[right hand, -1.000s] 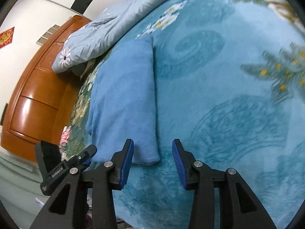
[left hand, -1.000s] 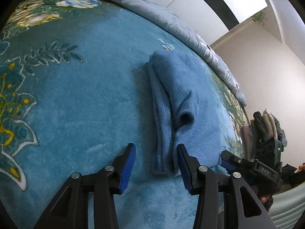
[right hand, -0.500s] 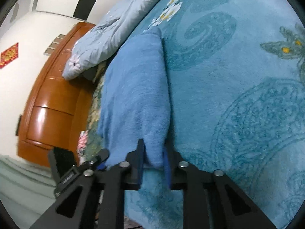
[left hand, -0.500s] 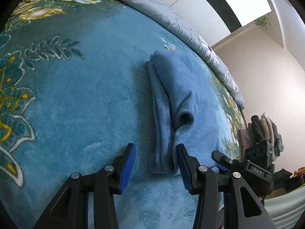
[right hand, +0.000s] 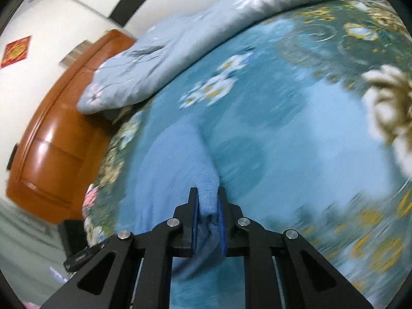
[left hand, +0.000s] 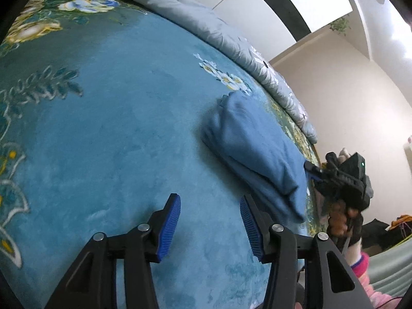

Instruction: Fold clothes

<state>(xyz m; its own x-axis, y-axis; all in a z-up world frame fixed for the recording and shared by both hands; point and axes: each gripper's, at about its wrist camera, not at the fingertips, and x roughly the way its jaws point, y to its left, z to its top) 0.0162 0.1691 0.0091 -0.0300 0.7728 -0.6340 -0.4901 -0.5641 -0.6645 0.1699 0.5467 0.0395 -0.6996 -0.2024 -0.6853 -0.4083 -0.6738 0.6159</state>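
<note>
Right gripper [right hand: 208, 207] is clamped on the near end of the blue garment [right hand: 177, 164], lifting that corner off the blanket [right hand: 296, 141]; half a second ago it had only just closed there. Left gripper [left hand: 209, 222] hovers low with jaws wide and nothing between them. The garment [left hand: 253, 146], earlier between its fingers, now lies at two o'clock, apart.

folded garment [left hand: 255, 149] on blanket [left hand: 116, 134] — quilt [left hand: 206, 25] behind, headboard [right hand: 51, 139] beyond

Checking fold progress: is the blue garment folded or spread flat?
Folded: the blue garment lies in stacked layers, one end clamped in the right gripper.
</note>
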